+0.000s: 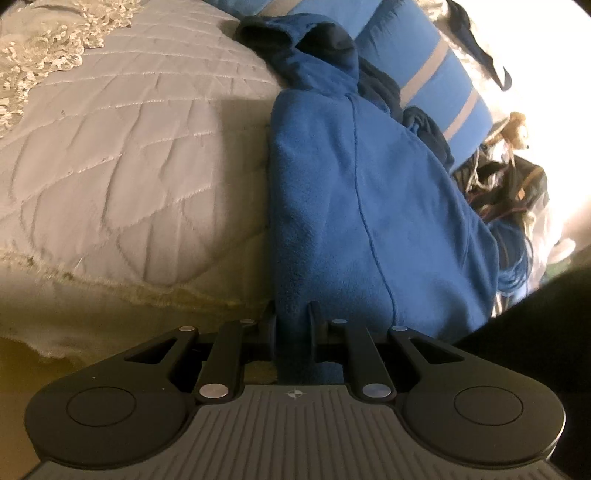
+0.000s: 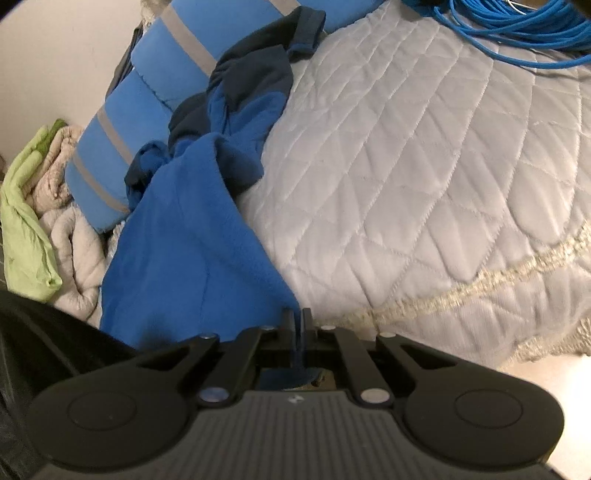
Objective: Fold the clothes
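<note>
The blue fleece garment (image 1: 369, 206) lies stretched along the edge of a quilted grey bedspread (image 1: 129, 147), its hood and dark navy lining bunched at the far end against a blue pillow with grey stripes (image 2: 147, 110). The left gripper (image 1: 293, 314) clamps a thick fold of its near hem; the right gripper (image 2: 297, 317) pinches a thin corner. A coiled blue cable (image 2: 517, 29) rests farther off.

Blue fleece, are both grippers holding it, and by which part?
Yes. The left gripper and right gripper each pinch the blue fleece at its near edge.
</note>
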`<action>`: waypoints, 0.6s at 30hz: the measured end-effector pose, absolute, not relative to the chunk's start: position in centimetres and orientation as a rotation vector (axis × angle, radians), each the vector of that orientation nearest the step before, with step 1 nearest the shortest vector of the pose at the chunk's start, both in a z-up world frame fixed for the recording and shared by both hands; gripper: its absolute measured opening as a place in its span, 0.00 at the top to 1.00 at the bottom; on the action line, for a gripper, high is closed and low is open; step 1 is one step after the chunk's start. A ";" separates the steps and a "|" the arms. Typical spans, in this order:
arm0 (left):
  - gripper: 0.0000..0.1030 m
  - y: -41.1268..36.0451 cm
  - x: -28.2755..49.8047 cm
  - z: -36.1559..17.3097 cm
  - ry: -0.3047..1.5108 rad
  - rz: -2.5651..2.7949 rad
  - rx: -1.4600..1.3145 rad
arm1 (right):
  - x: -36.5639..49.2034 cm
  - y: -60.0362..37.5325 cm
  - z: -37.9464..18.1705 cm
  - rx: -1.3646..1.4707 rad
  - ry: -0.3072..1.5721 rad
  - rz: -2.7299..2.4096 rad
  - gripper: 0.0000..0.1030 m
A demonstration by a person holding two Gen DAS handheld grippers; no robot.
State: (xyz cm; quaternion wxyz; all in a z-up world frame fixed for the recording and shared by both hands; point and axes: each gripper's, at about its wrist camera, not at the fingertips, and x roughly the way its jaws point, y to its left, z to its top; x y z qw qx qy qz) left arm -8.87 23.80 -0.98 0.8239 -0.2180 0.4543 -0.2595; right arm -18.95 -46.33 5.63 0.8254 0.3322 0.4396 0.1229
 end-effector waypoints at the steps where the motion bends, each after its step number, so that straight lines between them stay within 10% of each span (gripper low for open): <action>1: 0.85 23.9 -9.2 -1.1 0.970 -0.552 -0.457 | -19.3 -46.4 5.5 0.706 0.939 0.263 0.99; 12: 0.81 23.7 -8.7 -1.6 0.997 -0.482 -0.359 | -21.8 -45.9 5.2 0.671 0.973 0.246 0.92; 16: 0.68 25.0 -8.7 2.2 0.917 -0.417 -0.349 | -21.6 -46.9 9.0 0.626 0.895 0.186 0.30; 18: 0.58 25.7 -8.6 4.9 0.856 -0.389 -0.336 | -21.5 -47.6 11.5 0.618 0.834 0.171 0.19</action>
